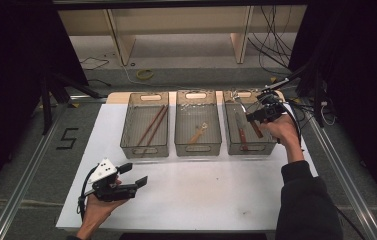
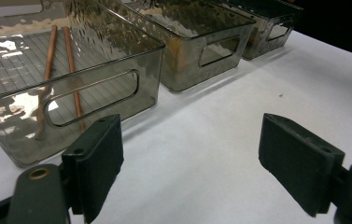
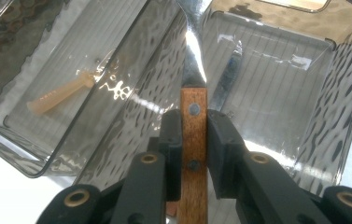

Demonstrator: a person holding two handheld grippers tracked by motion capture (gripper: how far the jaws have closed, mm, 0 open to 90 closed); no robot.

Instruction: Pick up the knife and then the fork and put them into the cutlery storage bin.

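1. While the high view looks down on a white table [image 1: 186, 195], three smoky clear bins stand in a row near its far edge. The left bin [image 1: 144, 125] holds two brown chopsticks [image 1: 153, 124], the middle bin [image 1: 198, 122] a small pale utensil [image 1: 197, 134], and the right bin [image 1: 245, 122] a wooden-handled knife [image 1: 240, 131] lying on its floor. The right gripper [image 1: 252, 117] hangs over that right bin with a second wooden-handled utensil in its jaws. The left gripper [image 1: 137, 176] rests low over the near left part of the table, well apart from the bins.

2. From the left gripper view, its two black pads [image 2: 96, 161] stand wide apart with bare table between them: released, grasping nothing. The chopsticks [image 2: 47, 70] lie in the nearest bin.

3. From the right gripper view, the jaws are clenched on the flat sides of the wooden handle [image 3: 193, 140], just below where the steel blade [image 3: 193, 56] begins, above the right bin [image 3: 332, 93]. By my judgement this utensil is light and stiff; the riveted wood gives the pads friction, while the polished steel would be slippery and may carry an edge. Hold it at the handle. A grip near the blade end likely keeps it from swinging as it is lowered beside the knife [image 3: 227, 79] already there.
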